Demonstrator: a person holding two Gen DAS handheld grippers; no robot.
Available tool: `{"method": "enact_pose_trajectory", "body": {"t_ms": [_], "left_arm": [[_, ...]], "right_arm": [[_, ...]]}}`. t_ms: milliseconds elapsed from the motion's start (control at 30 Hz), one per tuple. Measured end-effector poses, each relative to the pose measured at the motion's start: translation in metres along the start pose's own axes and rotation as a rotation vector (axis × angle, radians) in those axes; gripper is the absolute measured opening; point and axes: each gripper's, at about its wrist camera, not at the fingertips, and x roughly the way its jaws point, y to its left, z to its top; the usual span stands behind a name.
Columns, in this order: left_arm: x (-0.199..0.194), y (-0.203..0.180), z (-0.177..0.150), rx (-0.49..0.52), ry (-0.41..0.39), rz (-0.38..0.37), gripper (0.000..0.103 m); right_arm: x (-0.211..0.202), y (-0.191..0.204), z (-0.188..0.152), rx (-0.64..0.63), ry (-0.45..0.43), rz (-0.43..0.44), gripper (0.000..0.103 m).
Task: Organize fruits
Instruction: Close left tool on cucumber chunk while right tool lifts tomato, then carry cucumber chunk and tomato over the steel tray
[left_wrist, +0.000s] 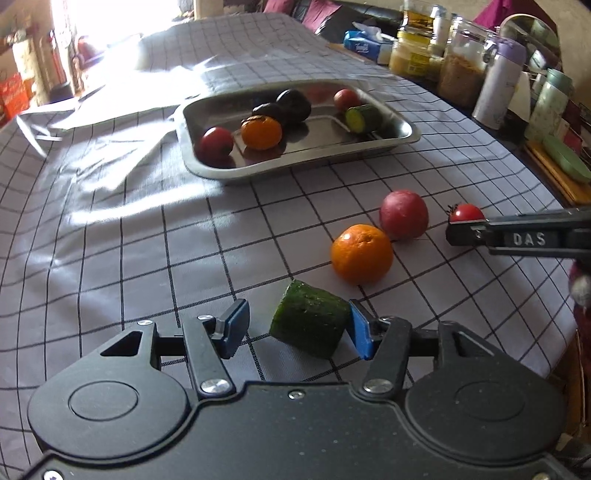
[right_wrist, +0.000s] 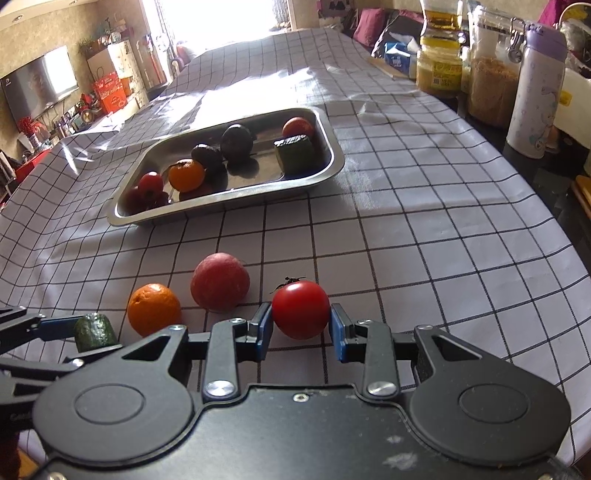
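Note:
A steel tray (left_wrist: 400, 137) (right_wrist: 334, 157) sits mid-table holding a tomato, an orange, two dark fruits, a red fruit and a cucumber piece. On the cloth in front lie a cucumber piece (left_wrist: 309, 324) (right_wrist: 95, 331), an orange (left_wrist: 361, 254) (right_wrist: 153, 309), a red plum (left_wrist: 403, 215) (right_wrist: 219, 281) and a tomato (left_wrist: 467, 213) (right_wrist: 301, 309). My left gripper (left_wrist: 297, 325) is open around the cucumber piece, its right pad touching it. My right gripper (right_wrist: 301, 328) has its pads against both sides of the tomato, which rests on the cloth.
Jars (right_wrist: 439, 62), a purple-capped bottle (right_wrist: 537, 92) and a tissue pack (left_wrist: 364, 46) line the table's right edge. The checked tablecloth (right_wrist: 424, 229) stretches back toward a bright window. A green lid on a wooden board (left_wrist: 565, 162) lies at the right.

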Motion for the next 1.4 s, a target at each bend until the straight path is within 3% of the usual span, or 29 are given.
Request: {"method": "enact_pose_trajectory", "body": {"t_ms": [133,267,333,567,1067,1400], "left_arm": [[0.001,0.005,0.005,-0.048,0.032,-0.015,0.059],[0.003,0.013,0.017,-0.116,0.086,-0.064,0.045],[0.007,0.019,0.023,-0.159,0.128,-0.098,0.045],[0.014,0.028,0.041,-0.221,0.187,-0.111,0.044],[0.016,0.035,0.119,-0.278,0.096,-0.068,0.044],[0.044,0.038,0.166,-0.282,0.146,-0.021,0.044]], "right_arm": [[0.002,-0.001,0.004,-0.005,0.039,0.026,0.034],[0.005,-0.005,0.013,-0.007,0.104,0.081,0.034],[0.006,-0.007,0.018,-0.014,0.143,0.114,0.034],[0.009,-0.009,0.037,-0.047,0.247,0.178,0.034],[0.011,-0.001,0.101,-0.081,0.180,0.185,0.034],[0.045,0.013,0.145,-0.102,0.235,0.185,0.034]]}}
